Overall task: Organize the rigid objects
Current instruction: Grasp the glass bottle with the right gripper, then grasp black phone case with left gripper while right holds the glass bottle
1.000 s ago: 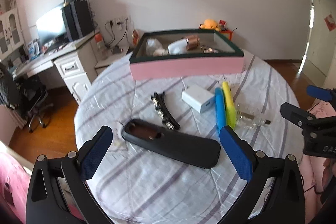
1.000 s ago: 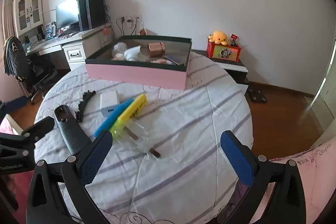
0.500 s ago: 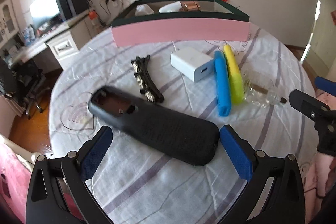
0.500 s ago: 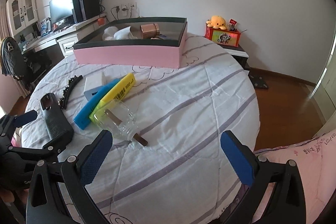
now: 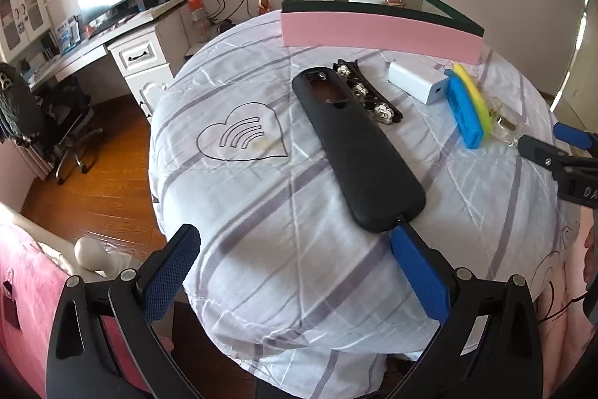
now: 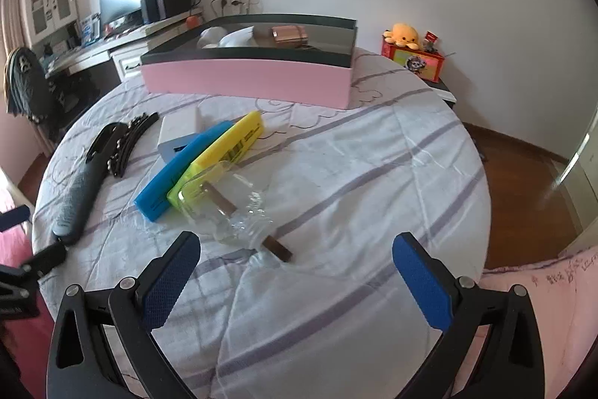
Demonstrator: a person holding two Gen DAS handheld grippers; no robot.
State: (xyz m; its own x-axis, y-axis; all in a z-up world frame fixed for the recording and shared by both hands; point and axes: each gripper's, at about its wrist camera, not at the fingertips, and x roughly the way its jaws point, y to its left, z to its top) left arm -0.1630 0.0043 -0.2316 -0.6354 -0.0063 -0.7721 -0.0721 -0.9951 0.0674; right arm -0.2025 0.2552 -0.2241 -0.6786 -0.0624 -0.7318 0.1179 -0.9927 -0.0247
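My left gripper hung with jaws apart, its right pad touching the near end of the long black rubbery case lying on the striped cloth-covered surface. I judged it light and stiff, best pinched across its narrow end. My right gripper was also spread, empty, near the one clear glass bottle. One white charger, one blue bar, one yellow bar and one black hair clip lay before the pink box.
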